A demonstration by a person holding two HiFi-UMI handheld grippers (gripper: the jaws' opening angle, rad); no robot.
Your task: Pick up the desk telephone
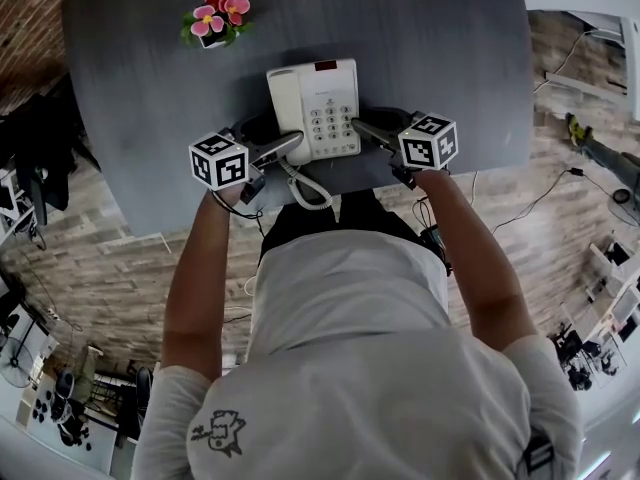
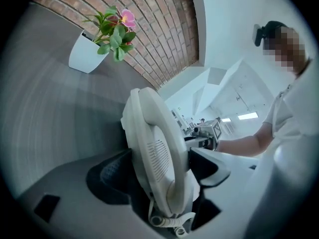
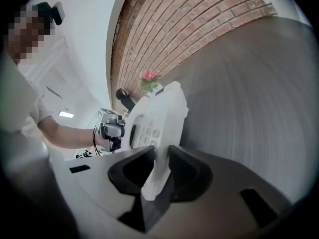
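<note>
The white desk telephone [image 1: 312,108] stands on the grey table [image 1: 450,48], near its front edge, with its coiled cord [image 1: 305,186] hanging over that edge. My left gripper [image 1: 288,146] is at the phone's handset side. In the left gripper view its jaws [image 2: 162,158] are closed on the handset side of the telephone [image 2: 154,143]. My right gripper [image 1: 358,126] is at the keypad side. In the right gripper view its jaws [image 3: 160,153] pinch the thin right edge of the telephone [image 3: 157,113].
A small white pot of pink flowers [image 1: 213,20] stands at the back left of the table, well away from the phone. A brick wall [image 2: 149,14] runs behind the table. Cables lie on the wooden floor [image 1: 540,198] to the right.
</note>
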